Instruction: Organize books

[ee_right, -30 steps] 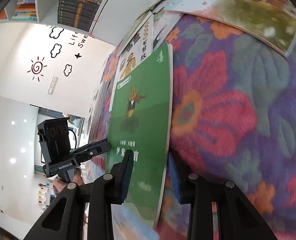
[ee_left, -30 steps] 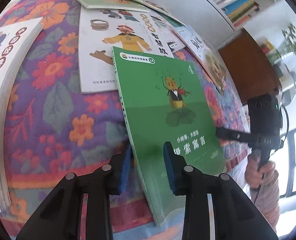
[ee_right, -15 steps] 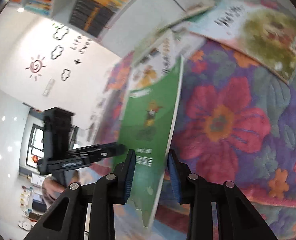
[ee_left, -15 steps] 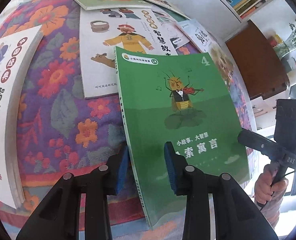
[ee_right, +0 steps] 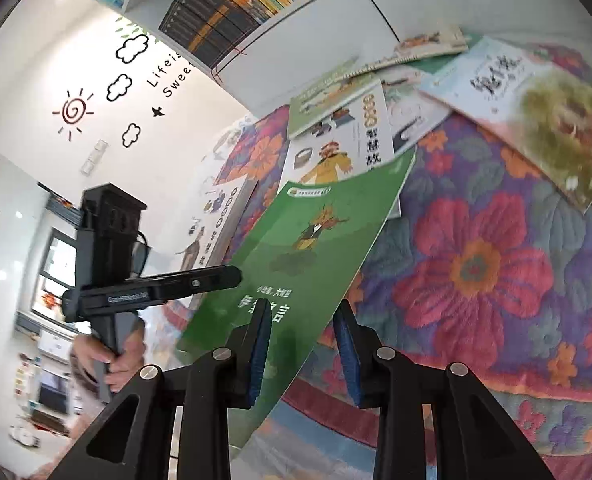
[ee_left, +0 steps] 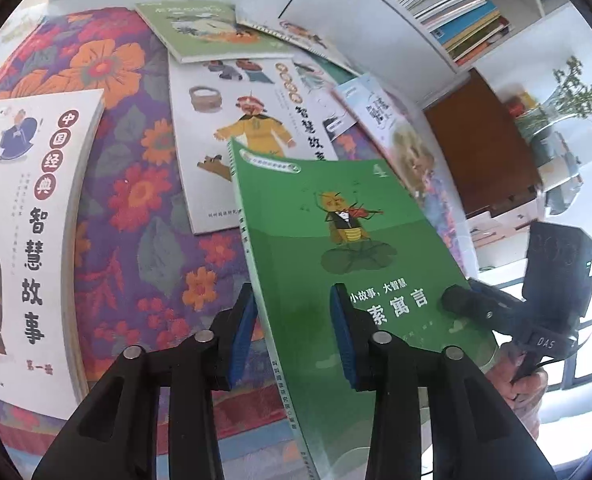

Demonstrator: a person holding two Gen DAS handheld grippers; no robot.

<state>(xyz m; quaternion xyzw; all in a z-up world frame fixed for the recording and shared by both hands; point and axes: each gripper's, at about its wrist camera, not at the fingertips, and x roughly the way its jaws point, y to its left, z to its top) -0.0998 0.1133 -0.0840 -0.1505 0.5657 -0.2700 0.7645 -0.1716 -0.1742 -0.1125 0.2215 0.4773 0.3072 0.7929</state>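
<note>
A bright room with white shelving packed with books along the back, and in front of it a quilted floral cover (ee_left: 144,200) strewn with picture books. Low in the middle of both views, the green book (ee_left: 335,248) is lifted clear of the cover, tilted, its far corner overlapping the white storybook (ee_left: 248,128) behind it.

It's a thin paperback, and I'd call it light and floppy: the cover bows visibly between the two grips. The glossy face probably slips easily, so taking it near the spine edge, where the pages are bound and stiffest, looks wisest.

The left gripper (ee_left: 292,336) straddles that spine edge at the bottom of its frame; its jaws are opening and the blue pads show daylight either side of the book. The right gripper (ee_right: 303,348) sits over the opposite long edge; whether its pads actually pinch the sheet I cannot tell.

At the far left lies another white storybook (ee_left: 28,216), well apart.
</note>
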